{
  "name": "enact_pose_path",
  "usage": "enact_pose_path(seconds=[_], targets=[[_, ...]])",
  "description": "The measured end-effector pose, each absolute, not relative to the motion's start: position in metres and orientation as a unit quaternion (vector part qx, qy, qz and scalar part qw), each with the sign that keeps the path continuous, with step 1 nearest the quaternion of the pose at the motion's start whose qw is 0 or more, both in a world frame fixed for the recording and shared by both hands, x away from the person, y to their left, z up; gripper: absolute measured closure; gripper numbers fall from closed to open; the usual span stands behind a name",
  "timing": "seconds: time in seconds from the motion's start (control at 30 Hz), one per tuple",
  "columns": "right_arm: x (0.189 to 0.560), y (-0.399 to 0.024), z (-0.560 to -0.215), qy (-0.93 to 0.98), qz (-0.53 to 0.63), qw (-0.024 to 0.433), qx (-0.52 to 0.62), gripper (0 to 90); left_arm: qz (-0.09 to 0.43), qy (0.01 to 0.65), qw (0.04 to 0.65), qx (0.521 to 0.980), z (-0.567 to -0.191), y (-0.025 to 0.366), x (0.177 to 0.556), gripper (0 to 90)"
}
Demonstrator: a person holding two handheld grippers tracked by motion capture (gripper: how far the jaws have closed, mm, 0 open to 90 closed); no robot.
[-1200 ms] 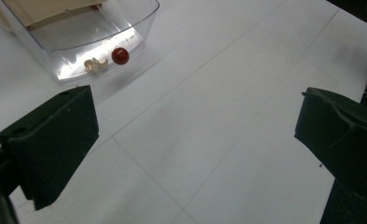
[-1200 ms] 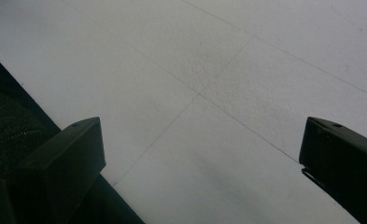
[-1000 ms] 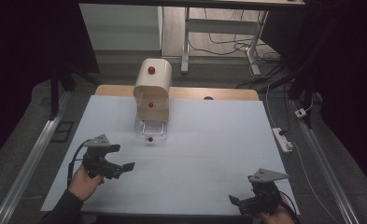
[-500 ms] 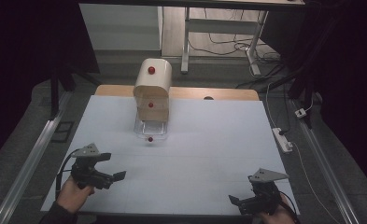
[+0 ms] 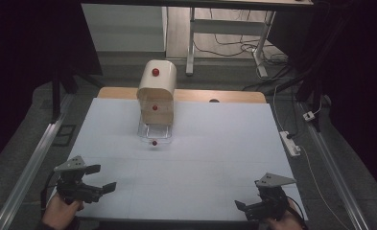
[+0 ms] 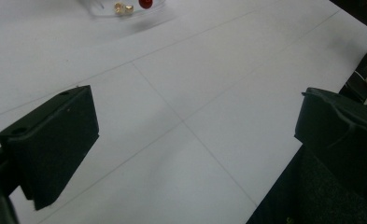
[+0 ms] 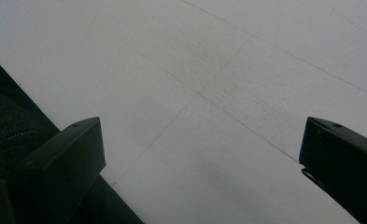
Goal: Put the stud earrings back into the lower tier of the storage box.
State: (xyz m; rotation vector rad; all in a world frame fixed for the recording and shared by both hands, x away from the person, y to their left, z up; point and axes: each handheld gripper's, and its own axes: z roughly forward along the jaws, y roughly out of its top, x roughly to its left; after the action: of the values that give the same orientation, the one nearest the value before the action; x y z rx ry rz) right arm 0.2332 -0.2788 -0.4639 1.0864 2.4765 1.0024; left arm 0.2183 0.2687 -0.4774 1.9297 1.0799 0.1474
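Note:
A cream box with a rounded top (image 5: pixel 156 91) stands at the far middle of the white table (image 5: pixel 215 153), with a red knob (image 5: pixel 155 72) on its top. A clear tray (image 5: pixel 153 132) with a small red knob (image 5: pixel 154 143) sticks out at its foot. In the left gripper view the tray (image 6: pixel 125 9) lies far off at the top edge. My left gripper (image 5: pixel 102 178) hovers open over the near-left corner, with nothing between its jaws (image 6: pixel 195 135). My right gripper (image 5: pixel 243 210) stays open and empty at the near-right corner (image 7: pixel 200 163).
A wooden strip (image 5: pixel 224 96) borders the table's far edge. A metal rail (image 5: pixel 28 167) runs along the left side. A white power strip (image 5: pixel 289 143) and cables lie on the floor to the right. Desk legs (image 5: pixel 191 43) stand behind the box.
My left gripper has drawn back toward the person and a little left, away from the box. The right gripper has held still.

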Motion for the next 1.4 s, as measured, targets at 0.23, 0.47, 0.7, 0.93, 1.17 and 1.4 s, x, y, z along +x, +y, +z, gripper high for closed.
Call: enact_pose_path(seconds=[0.23, 0.47, 0.7, 0.93, 1.17, 1.4], targets=[[0.233, -0.279, -0.464, 0.851, 0.344, 0.129, 0.374, 0.0, 0.068, 0.447, 0.438, 0.777, -0.478, 0.275, 0.210, 0.0], [0.233, -0.279, -0.464, 0.852, 0.344, 0.129, 0.373, 0.0, 0.073, 0.458, 0.432, 0.773, -0.479, 0.282, 0.201, 0.0], [0.233, -0.278, -0.464, 0.852, 0.344, 0.129, 0.374, 0.0, 0.079, 0.468, 0.432, 0.767, -0.478, 0.289, 0.194, 0.0], [0.233, -0.279, -0.464, 0.851, 0.343, 0.130, 0.375, 0.0, 0.084, 0.477, 0.424, 0.765, -0.478, 0.293, 0.188, 0.0], [0.233, -0.278, -0.464, 0.853, 0.341, 0.132, 0.373, 0.0, 0.084, 0.482, 0.409, 0.770, -0.478, 0.296, 0.183, 0.0], [0.233, -0.277, -0.464, 0.854, 0.339, 0.133, 0.372, 0.0, 0.075, 0.490, 0.389, 0.776, -0.479, 0.298, 0.178, 0.0]])
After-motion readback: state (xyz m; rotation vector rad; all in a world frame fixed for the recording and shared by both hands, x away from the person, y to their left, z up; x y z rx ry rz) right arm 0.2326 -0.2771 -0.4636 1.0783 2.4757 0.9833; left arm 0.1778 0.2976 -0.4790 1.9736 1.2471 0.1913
